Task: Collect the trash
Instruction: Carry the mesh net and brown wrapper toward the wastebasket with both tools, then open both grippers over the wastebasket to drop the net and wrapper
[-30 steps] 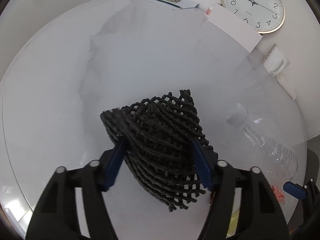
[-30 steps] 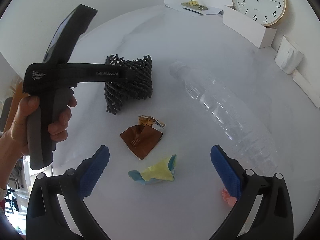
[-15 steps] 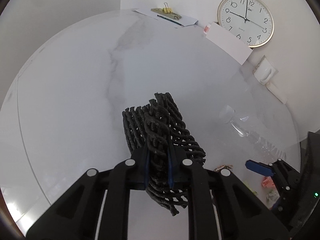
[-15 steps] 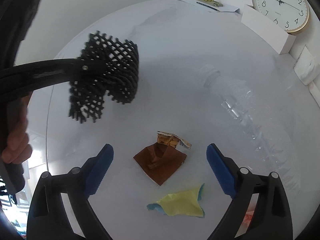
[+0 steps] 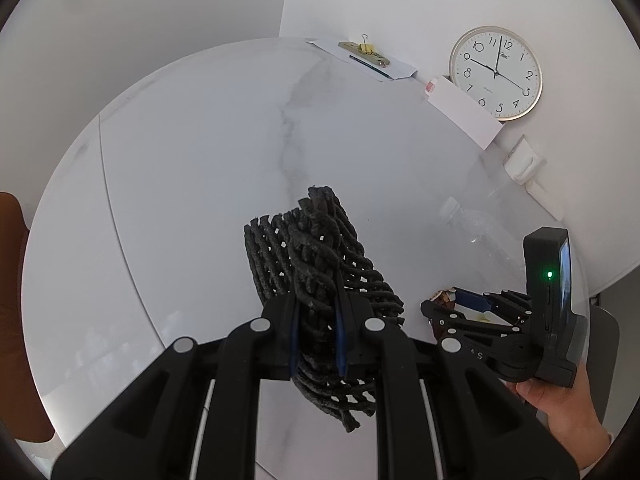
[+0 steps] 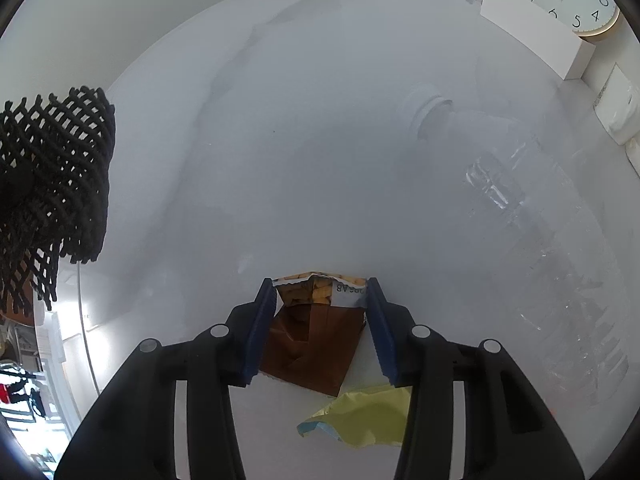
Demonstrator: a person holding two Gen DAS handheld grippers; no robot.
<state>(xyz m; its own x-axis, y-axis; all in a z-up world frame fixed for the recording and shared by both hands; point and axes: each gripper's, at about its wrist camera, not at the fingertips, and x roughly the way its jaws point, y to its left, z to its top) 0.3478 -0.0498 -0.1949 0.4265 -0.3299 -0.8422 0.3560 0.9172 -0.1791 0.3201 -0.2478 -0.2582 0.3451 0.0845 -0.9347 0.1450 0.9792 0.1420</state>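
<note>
My left gripper (image 5: 317,308) is shut on a black foam net sleeve (image 5: 316,248), held up off the white marble table (image 5: 192,184); the net (image 6: 52,168) hangs at the left edge of the right wrist view. My right gripper (image 6: 320,292) points down at the table, its jaws closing on a brown snack wrapper (image 6: 312,340) with both blue pads against its sides. From the left wrist view that gripper (image 5: 452,304) sits low right, a hand (image 5: 560,412) on its handle. A yellow-and-blue paper scrap (image 6: 360,420) lies just behind the wrapper. A clear plastic bottle (image 6: 540,260) lies to the right.
A wall clock (image 5: 496,74), a white box (image 5: 464,112) and a small white holder (image 5: 524,160) line the table's far right edge. Papers with a yellow binder clip (image 5: 364,54) lie at the back. A brown chair (image 5: 8,280) stands off the left edge.
The left gripper shut on the net and lifted it up and to the left. The right gripper came down over the brown wrapper and its jaws narrowed onto it.
</note>
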